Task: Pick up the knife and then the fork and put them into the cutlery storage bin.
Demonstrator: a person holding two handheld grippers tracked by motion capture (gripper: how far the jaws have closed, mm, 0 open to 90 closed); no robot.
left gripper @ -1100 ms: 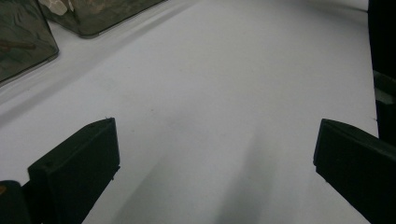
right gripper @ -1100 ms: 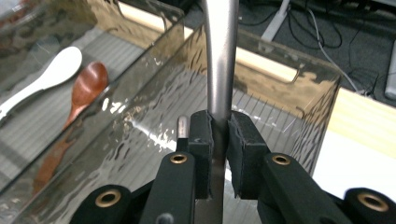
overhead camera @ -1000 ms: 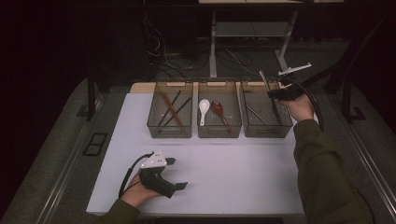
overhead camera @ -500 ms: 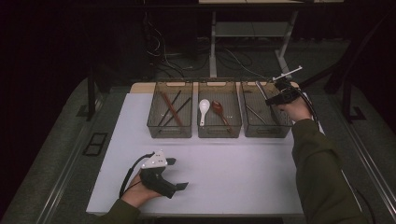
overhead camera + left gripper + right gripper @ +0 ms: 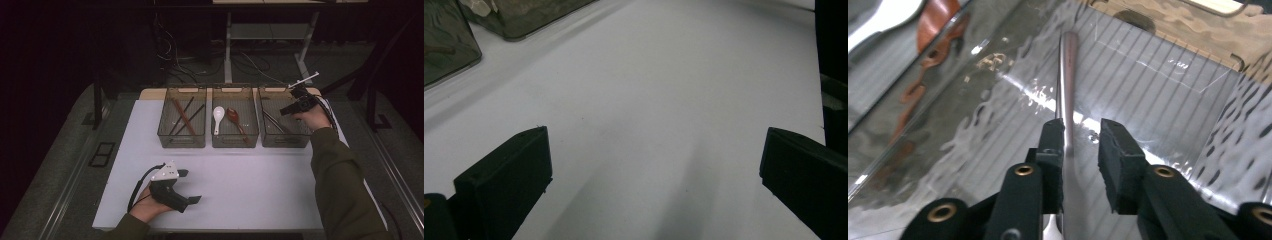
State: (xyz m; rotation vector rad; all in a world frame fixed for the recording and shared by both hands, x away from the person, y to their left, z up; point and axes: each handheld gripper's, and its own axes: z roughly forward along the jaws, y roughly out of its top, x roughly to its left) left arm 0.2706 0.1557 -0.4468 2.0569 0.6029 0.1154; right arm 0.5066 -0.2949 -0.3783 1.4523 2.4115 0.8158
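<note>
Steel utensil (image 5: 1067,75) between just-parted right hand-held gripper (image 5: 1082,145) jaws (no legible writing); left (image 5: 649,165) open.

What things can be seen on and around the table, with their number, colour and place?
Bins: three, clear smoky plastic, in a row at the far side of the table.
Chopsticks: several, dark and brown, in the left bin.
Ceramic spoon: one, white, middle bin.
Wooden spoon: one, reddish brown, middle bin beside the white one.
Metal utensil: one, silver, in the right bin, handle between the right gripper's parted jaws.
Table: one, white top.
Left gripper: black, open, resting at the near left.
Right gripper: black, over the right bin; jaws have just been opening.
</note>
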